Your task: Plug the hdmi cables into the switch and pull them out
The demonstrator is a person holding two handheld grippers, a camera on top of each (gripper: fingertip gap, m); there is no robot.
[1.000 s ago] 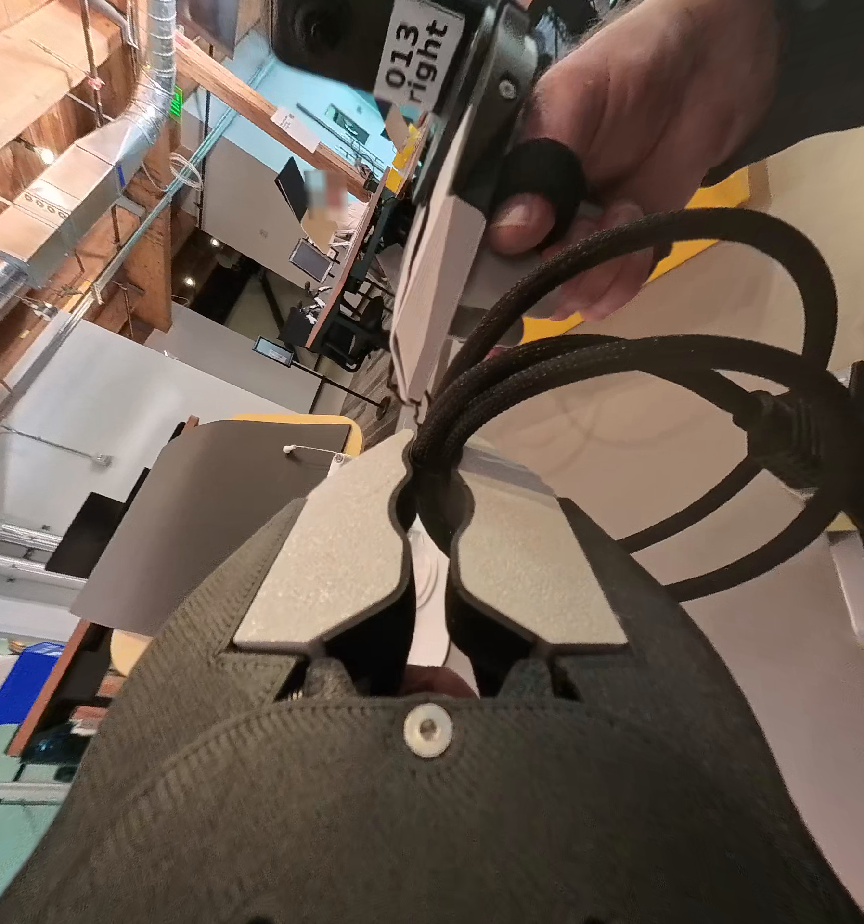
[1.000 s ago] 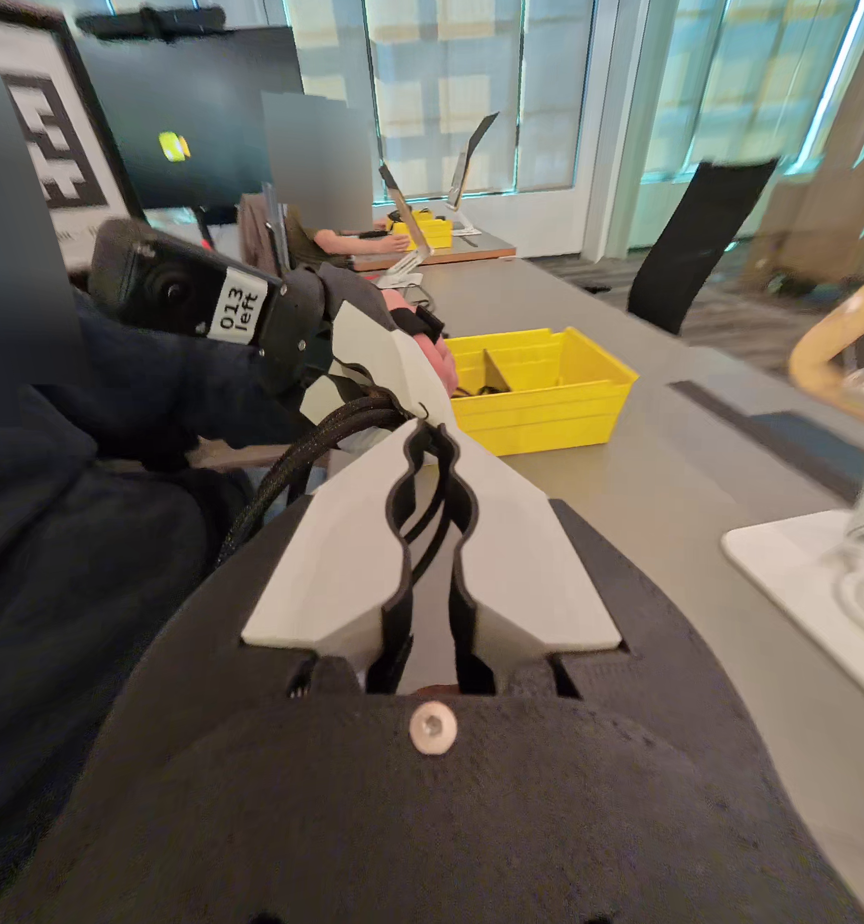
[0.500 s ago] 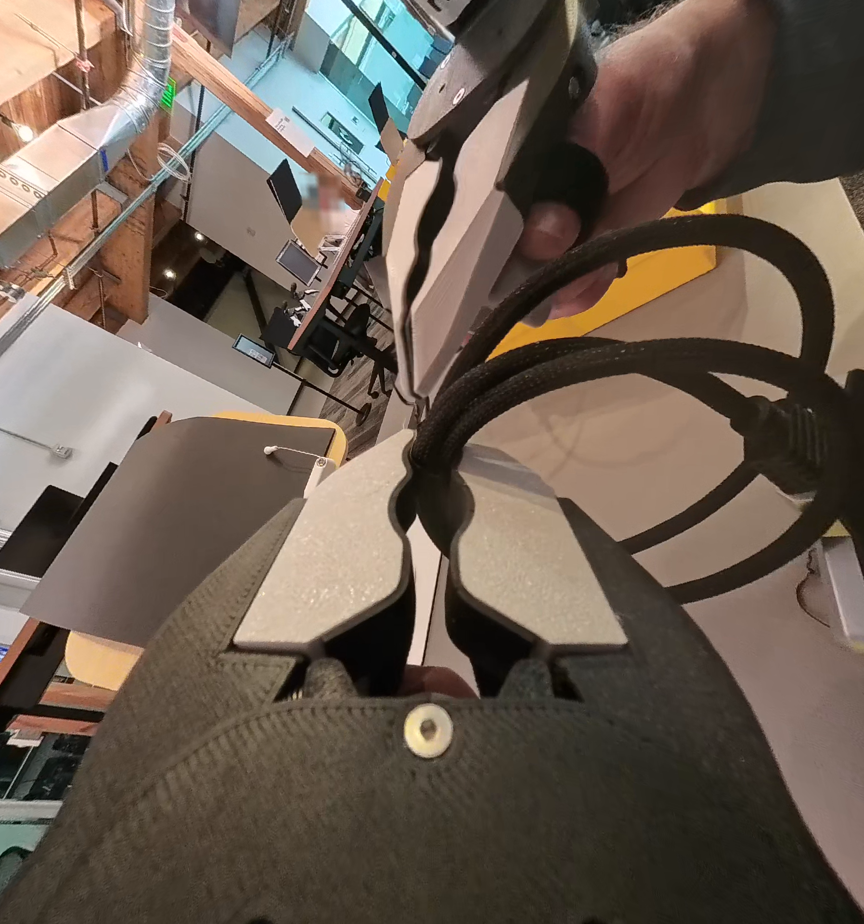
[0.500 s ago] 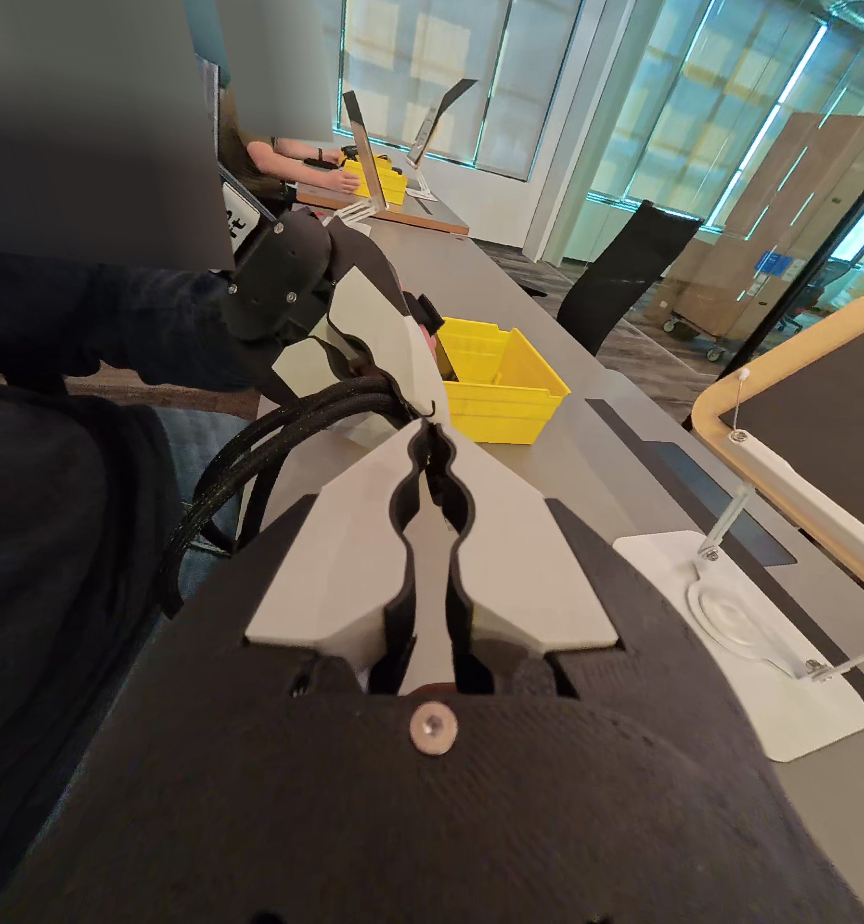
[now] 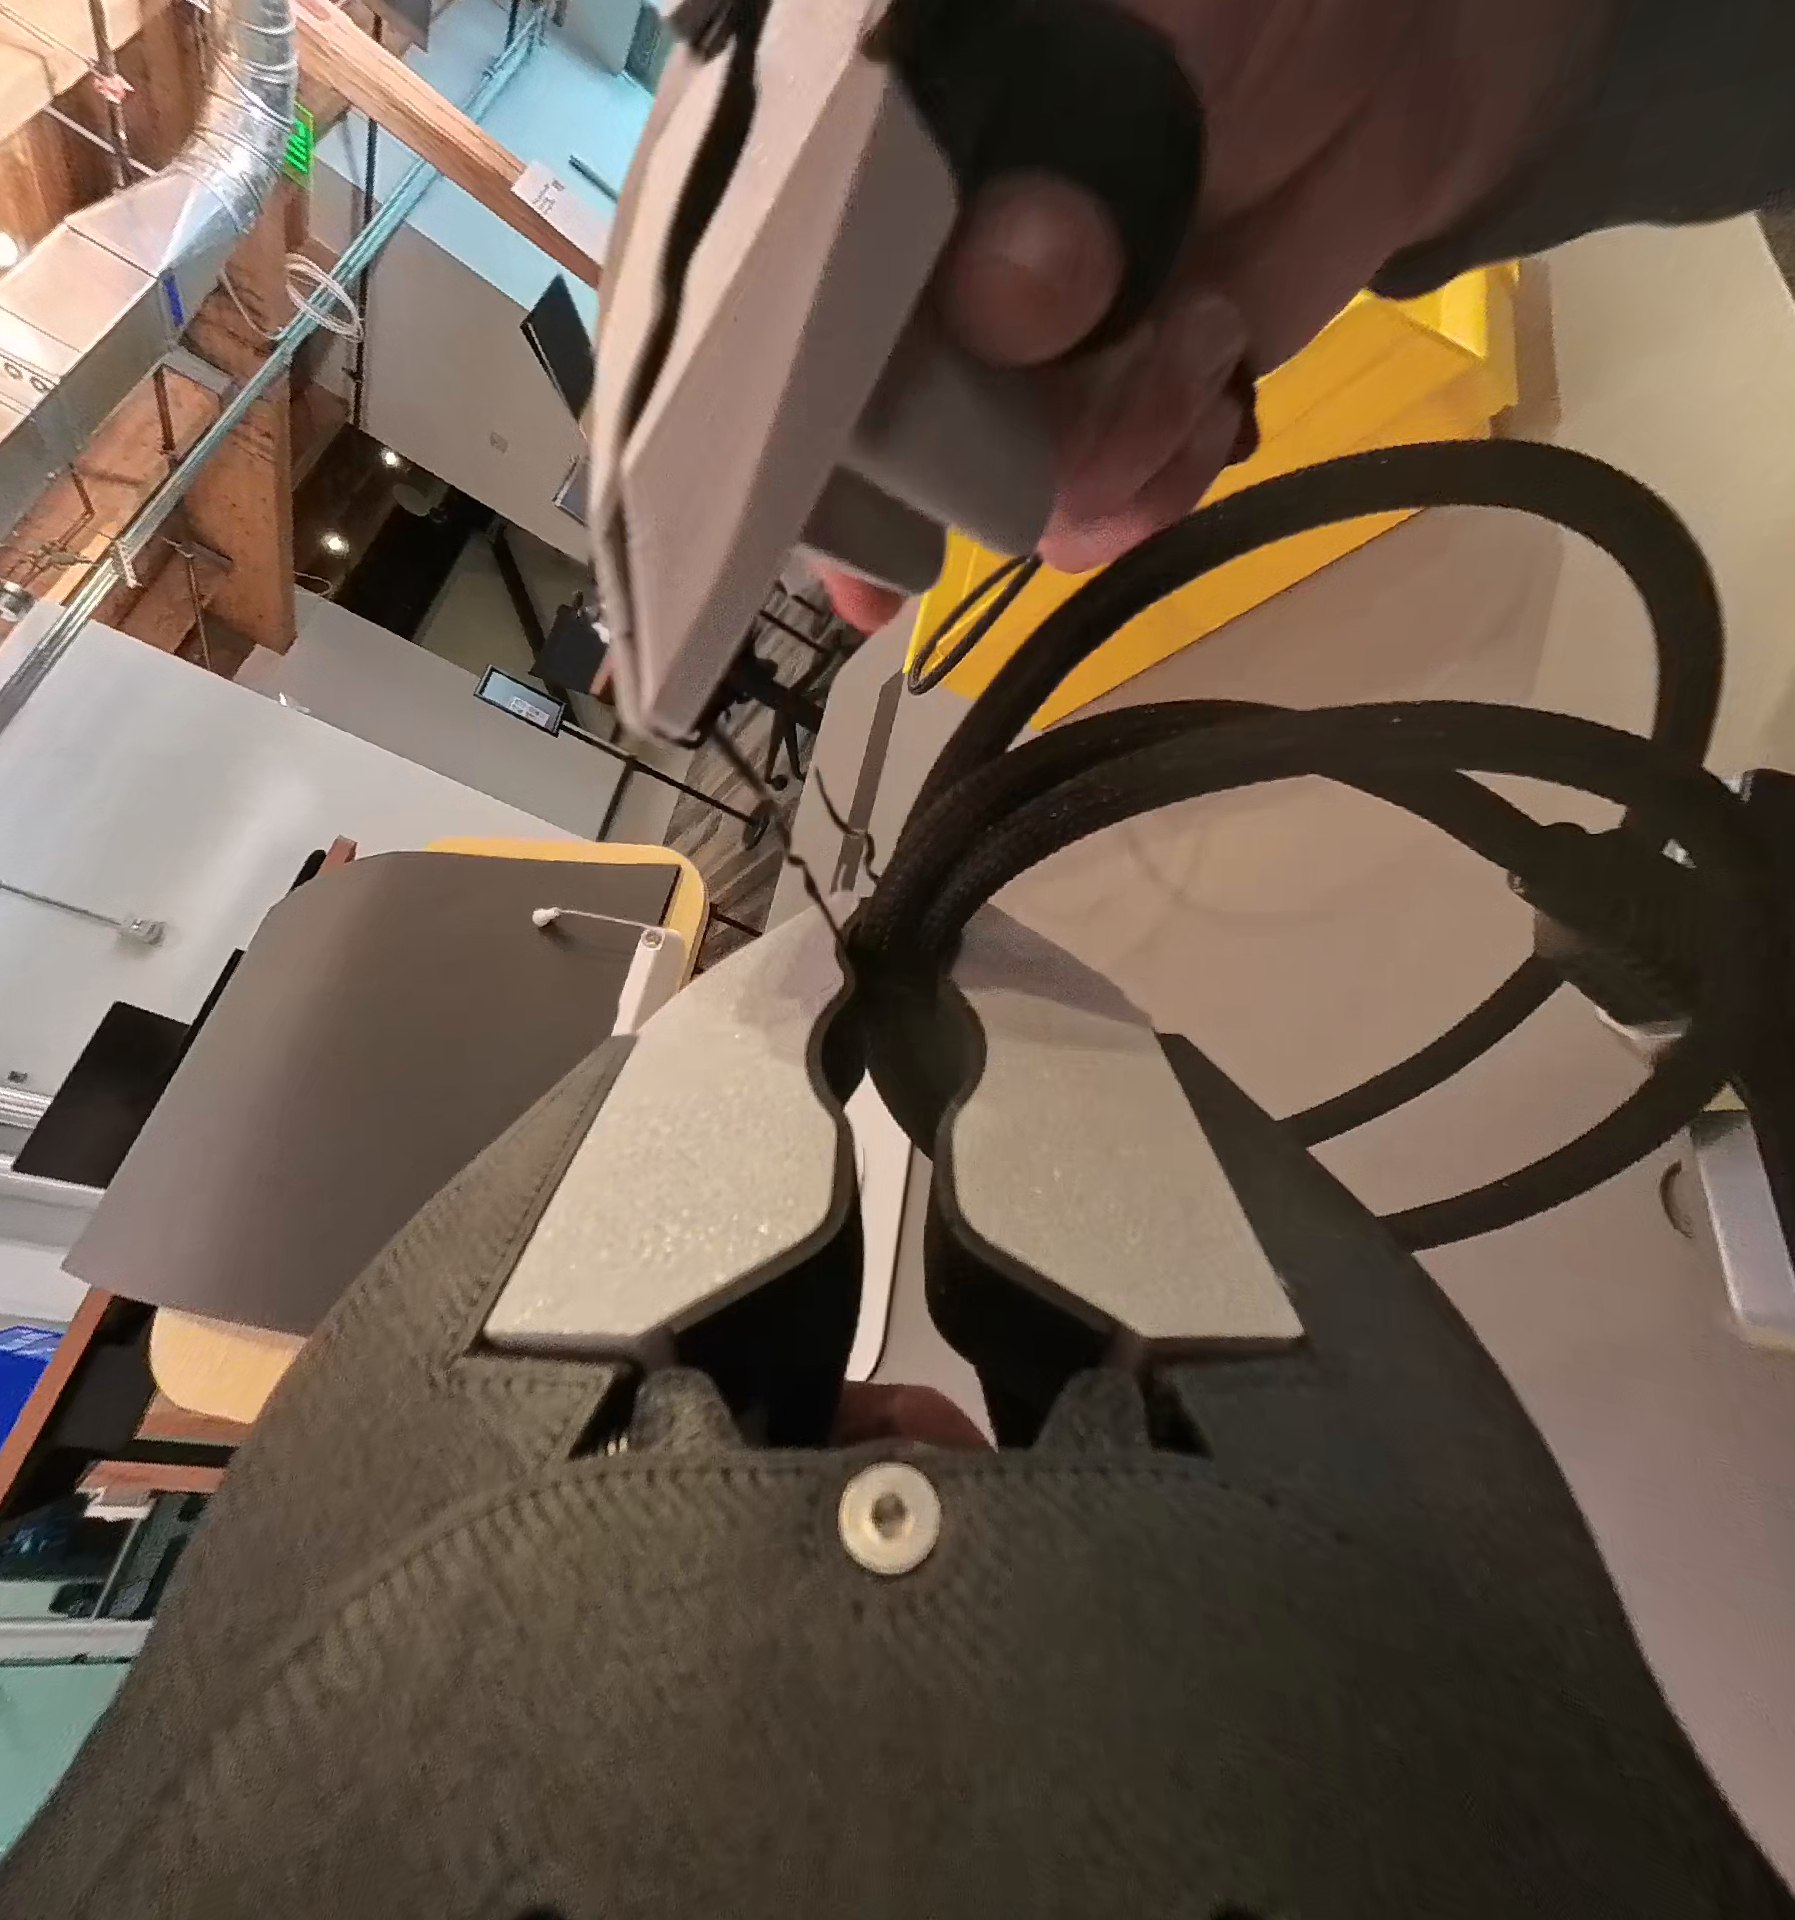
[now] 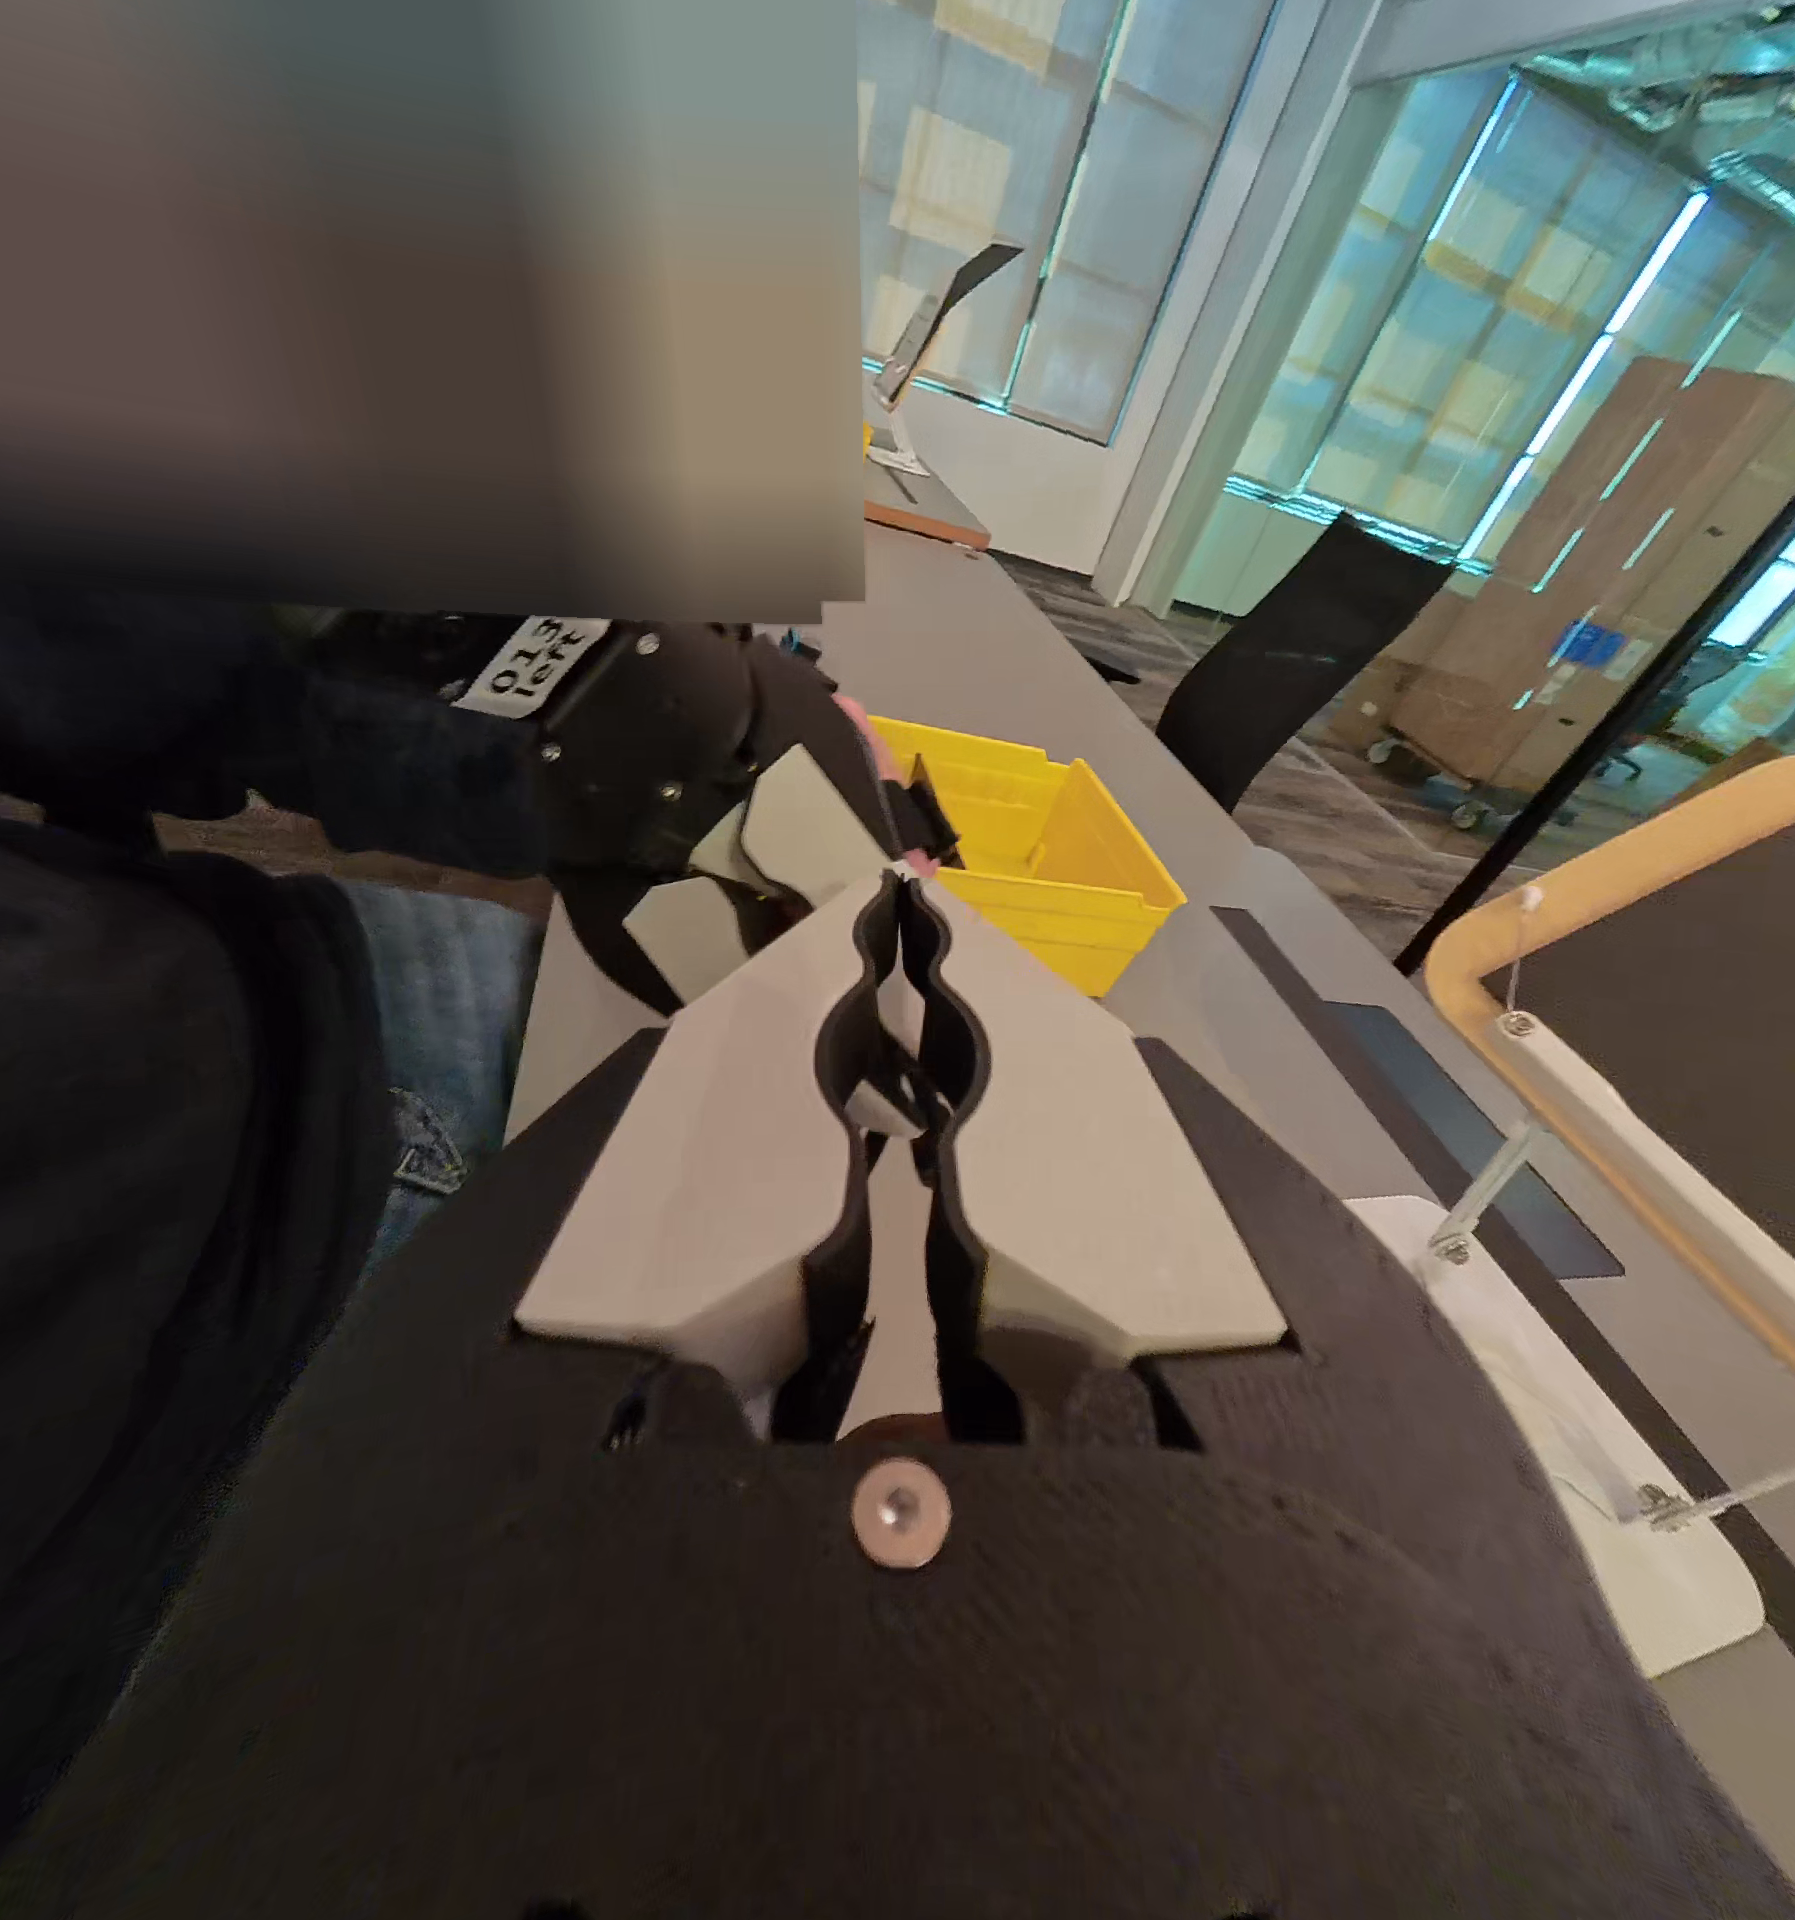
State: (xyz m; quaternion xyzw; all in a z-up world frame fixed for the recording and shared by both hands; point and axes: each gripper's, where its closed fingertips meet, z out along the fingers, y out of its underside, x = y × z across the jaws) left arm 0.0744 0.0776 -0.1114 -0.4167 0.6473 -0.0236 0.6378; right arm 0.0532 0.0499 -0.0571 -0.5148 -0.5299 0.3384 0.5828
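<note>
My left gripper [image 5: 898, 966] is shut on a coil of black braided HDMI cable [image 5: 1288, 748] and pinches the bundled loops at its tips. A black plug [image 5: 1620, 956] on the coil shows at the right. A thin black tie [image 5: 768, 810] runs from the bundle up to my right gripper [image 5: 664, 717], which a hand holds just above and is shut on the tie's end. In the right wrist view my right gripper [image 6: 903, 888] has its jaws together, with the left gripper's body [image 6: 644, 748] close behind it. I cannot make out a switch for certain.
A yellow bin [image 6: 1080, 883] stands on the grey table [image 6: 976, 644] beyond both grippers, and it also shows in the left wrist view [image 5: 1371, 353]. A white stand base [image 6: 1558, 1507] and a tan-edged dark divider [image 6: 1703, 987] are at the right. The person's dark sleeve fills the left. One gripper's finger ends stand about 6 cm off the other's.
My right gripper has lifted away from the cable bundle and drawn the thin tie out between them. My left gripper still holds the coil in the same place.
</note>
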